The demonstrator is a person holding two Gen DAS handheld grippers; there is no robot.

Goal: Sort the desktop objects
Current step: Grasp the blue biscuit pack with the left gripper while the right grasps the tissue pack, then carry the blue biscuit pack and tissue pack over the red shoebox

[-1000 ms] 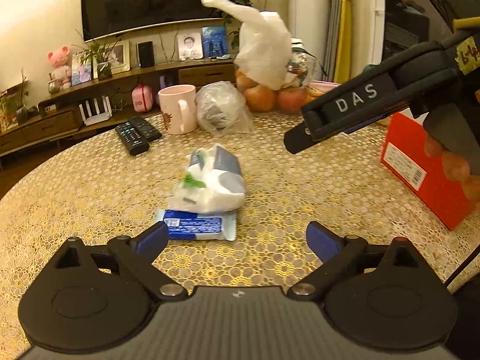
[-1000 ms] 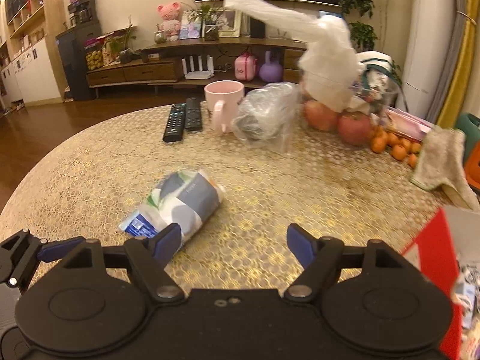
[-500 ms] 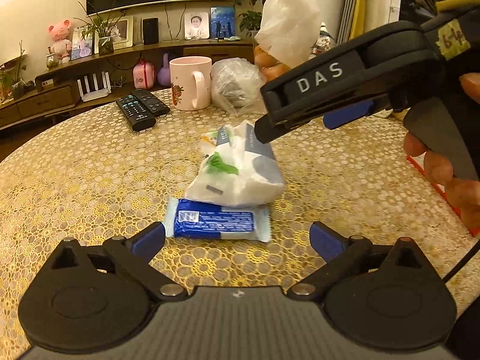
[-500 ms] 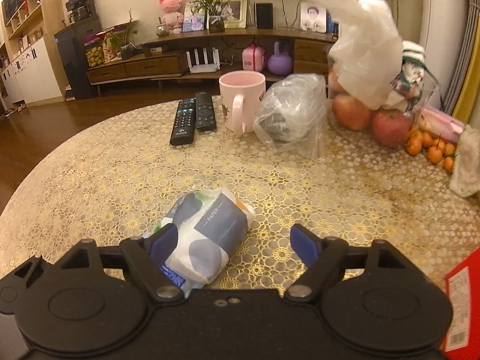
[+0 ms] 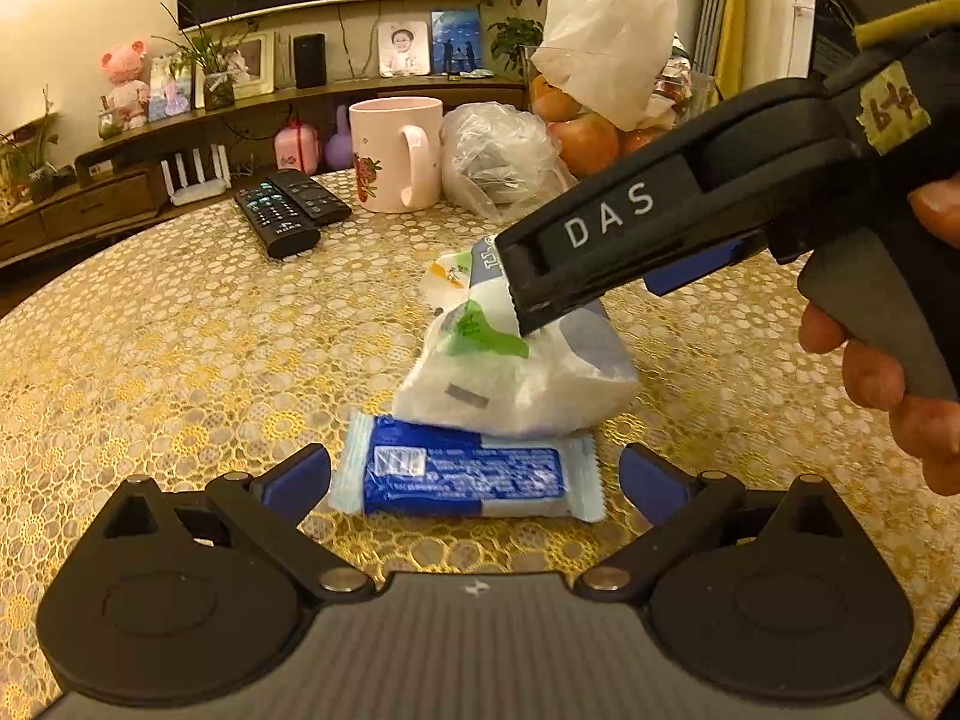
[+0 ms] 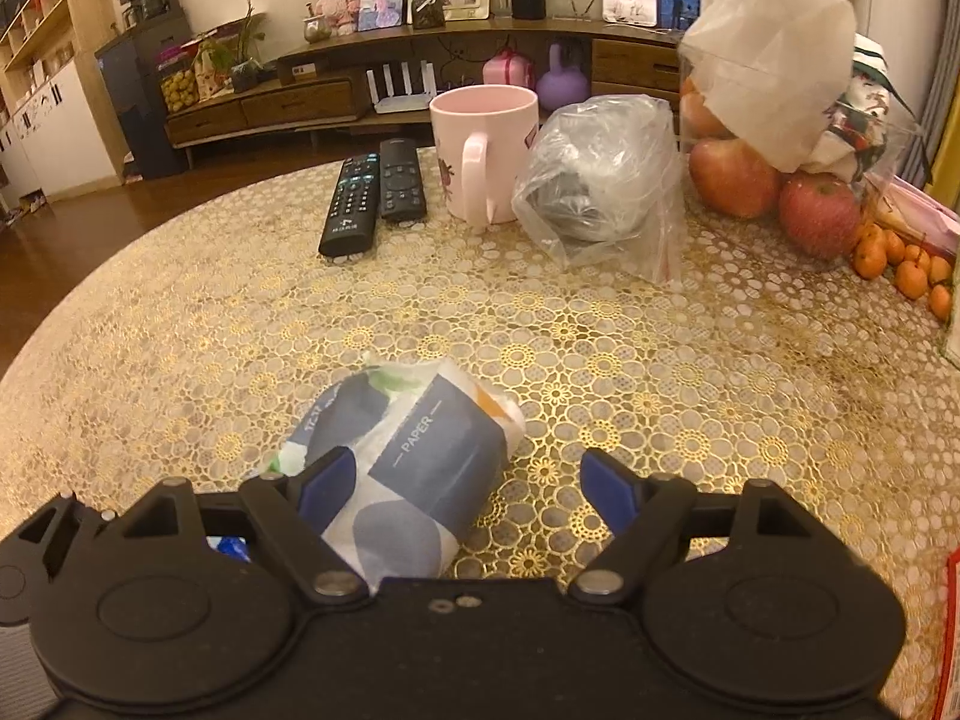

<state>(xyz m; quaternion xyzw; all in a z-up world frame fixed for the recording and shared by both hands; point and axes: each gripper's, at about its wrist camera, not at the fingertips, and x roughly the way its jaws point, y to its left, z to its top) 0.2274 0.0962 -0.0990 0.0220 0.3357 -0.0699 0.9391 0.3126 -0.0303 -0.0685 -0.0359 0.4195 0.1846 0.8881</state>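
A white and blue-grey paper tissue pack point(image 5: 516, 372) lies mid-table, partly on top of a flat blue packet point(image 5: 468, 474). My left gripper point(image 5: 474, 477) is open, low over the table, with the blue packet lying between its blue pads and not pressed. My right gripper point(image 6: 467, 477) is open around the near end of the tissue pack point(image 6: 414, 468); the pack sits close to the left pad. In the left wrist view, the right gripper's black finger point(image 5: 600, 228) hangs over the pack, held by a hand point(image 5: 900, 396).
On the round table's gold lace cloth point(image 6: 660, 360), at the far side, stand a pink mug point(image 6: 483, 150), two remotes point(image 6: 372, 192), a clear bag point(image 6: 600, 180), apples point(image 6: 732, 174) under a white bag point(image 6: 774, 48), and small oranges point(image 6: 900, 252). A red box edge point(image 6: 953, 630) is at right.
Both grippers have come down and forward toward the packs. The blue packet now lies between the left jaws, and the right gripper has moved over the tissue pack.
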